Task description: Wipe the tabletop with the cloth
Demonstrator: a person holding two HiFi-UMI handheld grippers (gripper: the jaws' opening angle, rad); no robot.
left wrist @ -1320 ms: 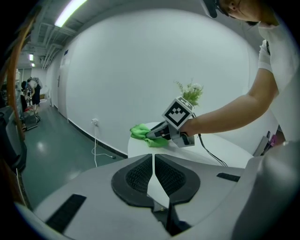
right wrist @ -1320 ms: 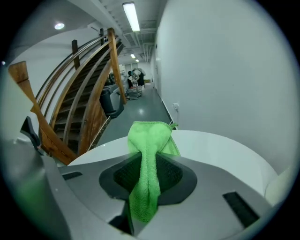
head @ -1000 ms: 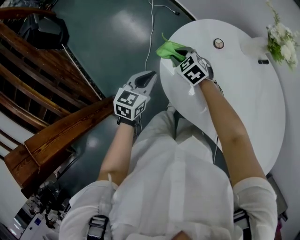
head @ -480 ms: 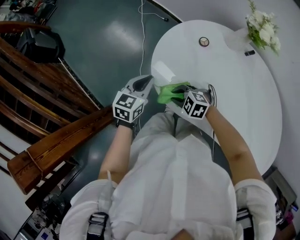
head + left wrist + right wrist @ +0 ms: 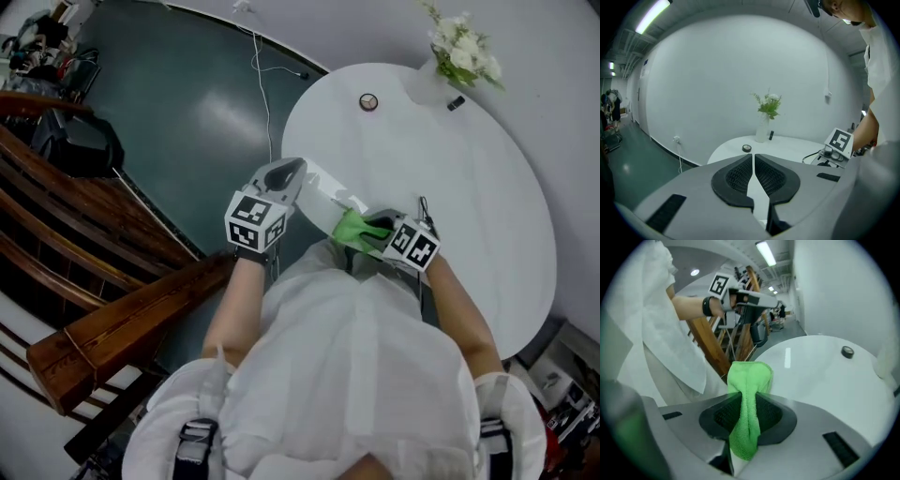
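Note:
My right gripper is shut on a bright green cloth at the near left edge of the round white tabletop. In the right gripper view the cloth hangs pinched between the jaws, its folded end sticking out over the table. My left gripper hovers shut and empty just off the table's left rim, over the floor. In the left gripper view its pads meet with nothing between them, pointing across the table.
A vase of white flowers stands at the far rim, with a small dark object beside it and a round disc nearby. A cable trails on the green floor. Wooden benches lie to the left.
My right gripper has dragged the green cloth from the far left rim back along the table's edge toward the person's body. The left gripper stayed roughly in place.

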